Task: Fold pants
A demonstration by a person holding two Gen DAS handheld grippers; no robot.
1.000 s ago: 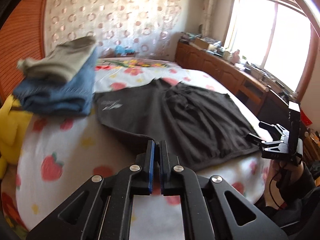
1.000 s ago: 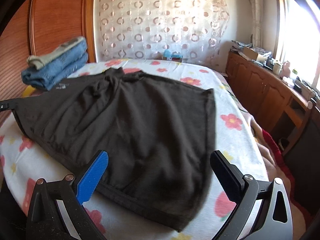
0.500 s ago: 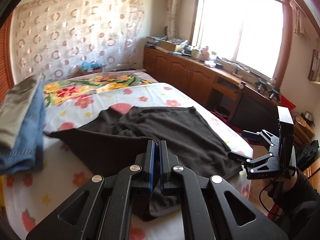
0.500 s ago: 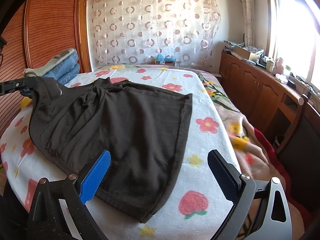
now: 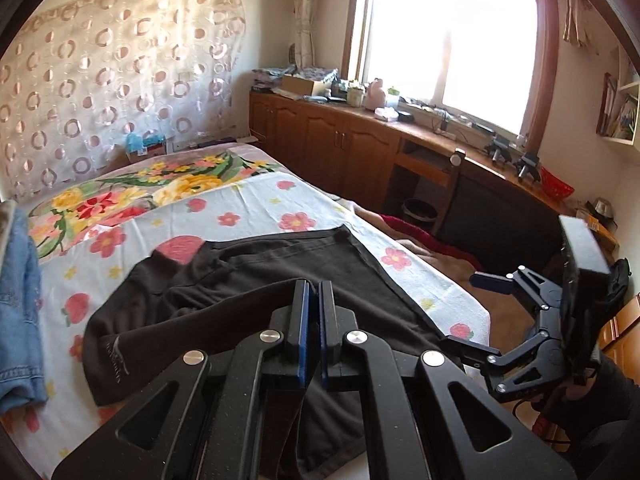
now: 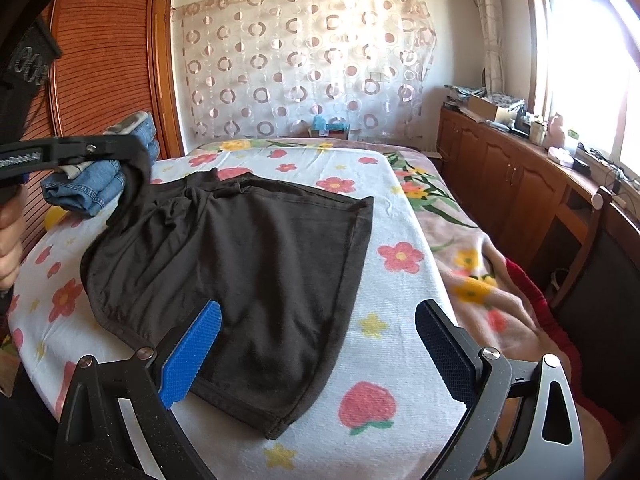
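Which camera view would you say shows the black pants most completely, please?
The right wrist view: the black pants lie nearly whole on the bed. In the left wrist view, the left gripper hides much of them.

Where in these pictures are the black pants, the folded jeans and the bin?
black pants [image 6: 256, 264], right wrist view, middle of the cloth
folded jeans [image 6: 96, 184], right wrist view, front of the stack
bin [image 5: 419, 211], left wrist view, its rim

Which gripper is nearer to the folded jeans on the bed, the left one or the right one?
Left. The left gripper, shut on a corner of the black pants, is just in front of the jeans. The right gripper is open at the bed's near edge.
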